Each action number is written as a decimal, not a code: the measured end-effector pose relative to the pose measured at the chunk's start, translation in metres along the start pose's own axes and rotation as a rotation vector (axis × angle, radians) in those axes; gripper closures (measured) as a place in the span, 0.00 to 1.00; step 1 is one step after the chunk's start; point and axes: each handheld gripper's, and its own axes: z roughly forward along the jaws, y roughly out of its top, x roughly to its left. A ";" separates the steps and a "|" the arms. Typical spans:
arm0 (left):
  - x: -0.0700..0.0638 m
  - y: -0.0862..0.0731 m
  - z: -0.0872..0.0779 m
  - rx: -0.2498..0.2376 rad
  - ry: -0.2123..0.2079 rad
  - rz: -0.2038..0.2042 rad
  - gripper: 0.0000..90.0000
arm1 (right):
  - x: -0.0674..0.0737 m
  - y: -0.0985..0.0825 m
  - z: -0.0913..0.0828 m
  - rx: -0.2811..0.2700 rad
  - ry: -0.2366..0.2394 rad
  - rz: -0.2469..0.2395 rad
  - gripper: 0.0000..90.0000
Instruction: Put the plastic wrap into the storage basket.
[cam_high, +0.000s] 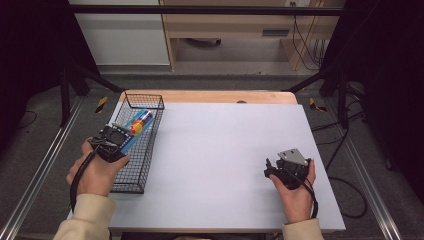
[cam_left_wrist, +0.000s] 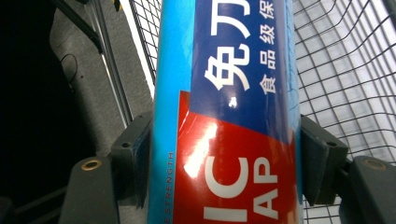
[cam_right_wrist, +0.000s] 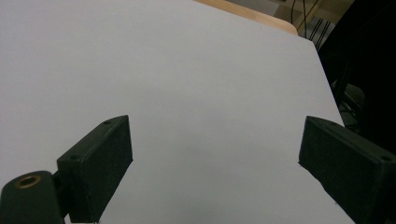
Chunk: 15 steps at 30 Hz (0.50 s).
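**Wrap box gripped over basket**

Blue wrap box (cam_left_wrist: 224, 112) sits clamped between left gripper (cam_left_wrist: 224, 163) jaws, over the wire basket (cam_high: 131, 187) at table's left edge. Lower it level, clear of the mesh walls, then release. Right gripper (cam_right_wrist: 215, 163) rests wide open, holding nothing, over bare table (cam_high: 225, 145).

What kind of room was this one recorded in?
Most likely a lab or workshop set up for recording. A bare white table stands inside a black metal frame, loose cables trail under a wooden desk behind it, and floor rails flank it.
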 end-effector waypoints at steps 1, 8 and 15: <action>0.000 0.000 0.001 0.005 -0.005 0.002 0.36 | 0.000 0.000 0.000 0.000 0.000 0.000 0.11; -0.002 0.002 0.009 0.031 -0.014 0.012 0.35 | 0.001 0.000 0.001 0.000 0.003 -0.010 0.11; -0.004 0.002 0.015 0.067 -0.027 0.034 0.35 | 0.001 0.000 0.001 0.005 0.006 -0.011 0.11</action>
